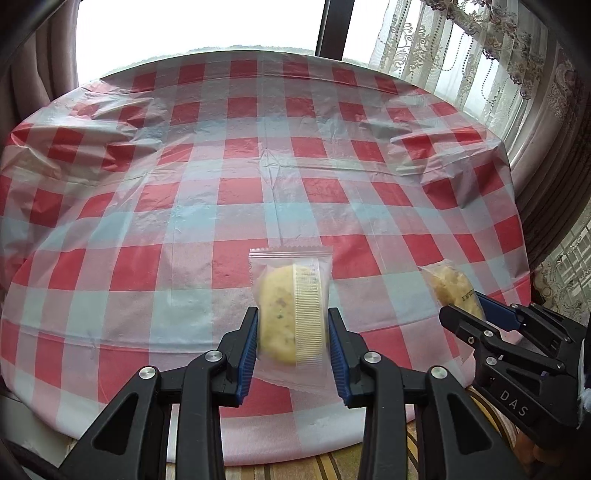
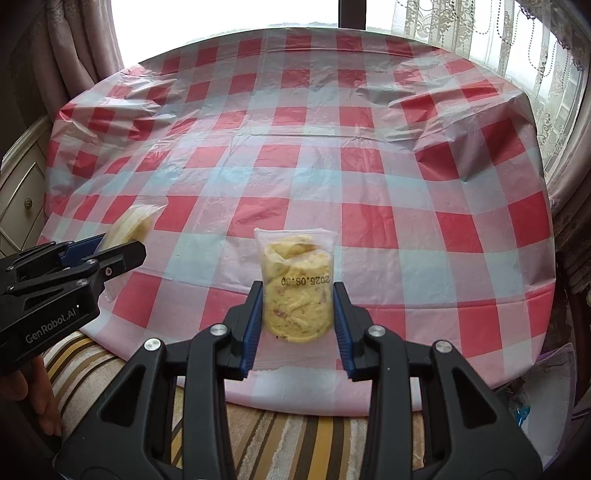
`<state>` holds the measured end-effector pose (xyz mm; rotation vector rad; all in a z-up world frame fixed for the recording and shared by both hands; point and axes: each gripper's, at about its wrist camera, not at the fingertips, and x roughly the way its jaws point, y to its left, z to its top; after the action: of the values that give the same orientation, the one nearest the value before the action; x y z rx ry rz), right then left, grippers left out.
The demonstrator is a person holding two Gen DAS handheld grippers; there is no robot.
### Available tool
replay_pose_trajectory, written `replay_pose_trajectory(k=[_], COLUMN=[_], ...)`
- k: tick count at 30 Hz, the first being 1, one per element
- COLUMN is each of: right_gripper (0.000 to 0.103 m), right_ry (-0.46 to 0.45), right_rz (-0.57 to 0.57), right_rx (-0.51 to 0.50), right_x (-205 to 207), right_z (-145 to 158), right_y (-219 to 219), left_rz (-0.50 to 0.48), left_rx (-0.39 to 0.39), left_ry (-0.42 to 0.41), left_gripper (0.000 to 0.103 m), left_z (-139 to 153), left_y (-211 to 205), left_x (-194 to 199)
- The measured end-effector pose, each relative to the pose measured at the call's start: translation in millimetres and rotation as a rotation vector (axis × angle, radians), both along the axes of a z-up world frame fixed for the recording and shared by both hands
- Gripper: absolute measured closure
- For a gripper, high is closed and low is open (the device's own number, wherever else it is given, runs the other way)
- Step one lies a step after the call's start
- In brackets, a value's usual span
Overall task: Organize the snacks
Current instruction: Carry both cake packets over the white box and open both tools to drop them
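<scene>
Jaws of both grippers are partly closed, each clamped on a wrapped snack held above the near edge of the surface. Left gripper (image 1: 291, 339): its blue pads press the two sides of a clear packet (image 1: 291, 314) that stands upright between them, the crimped seam of the wrapper facing the camera and a pale, speckled round cookie visible inside. Right gripper (image 2: 298, 321): its pads grip a second clear packet (image 2: 297, 288), also upright, holding a yellow cookie with reddish flecks; a printed date reads upside down across the wrapper. Each gripper appears at the edge of the other's view, the two held side by side and apart, both tilted downward toward the surface. A red-and-white checked plastic cloth (image 1: 258, 166), creased and wrinkled toward its far corners, covers the surface. Behind it lies a bright window (image 1: 199, 26) with a dark vertical frame, a plain curtain on the left and a lace curtain (image 1: 461, 48) on the right. Below the near edge, a striped cushion (image 2: 295, 439) is visible, and part of a hand (image 2: 40, 402) shows at the lower left of the right wrist view.
</scene>
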<state>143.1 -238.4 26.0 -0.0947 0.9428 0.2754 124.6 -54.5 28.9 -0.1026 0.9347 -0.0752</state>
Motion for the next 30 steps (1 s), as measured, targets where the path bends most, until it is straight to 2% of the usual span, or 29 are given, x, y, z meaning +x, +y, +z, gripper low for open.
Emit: replay_pose_trajectory(k=[7, 15, 24, 30], right_gripper=[0.064, 0.064, 0.064, 0.064], right_ry=[-0.017, -0.019, 0.003, 0.023], right_rz=[-0.052, -0.140, -0.307, -0.414], right_rx=[-0.007, -0.010, -0.024, -0.026], right_x=[-23.4, -51.8, -89.9, -116.5], right_z=[8.8, 12.8, 8.4, 1.2], right_y=[-34.1, -84.6, -166.3, -212.4], left_rz=[-0.079, -0.191, -0.333, -0.451], left_rx=[0.012, -0.010, -0.015, -0.042], left_ry=[-0.014, -0.006, 0.017, 0.069], left_gripper=[0.067, 0.067, 0.067, 0.067], left_z=[9.6, 15.2, 16.5, 10.3], left_y=[-37.7, -83.8, -144.0, -194.2], left_x=[-16.5, -33.5, -54.7, -71.5])
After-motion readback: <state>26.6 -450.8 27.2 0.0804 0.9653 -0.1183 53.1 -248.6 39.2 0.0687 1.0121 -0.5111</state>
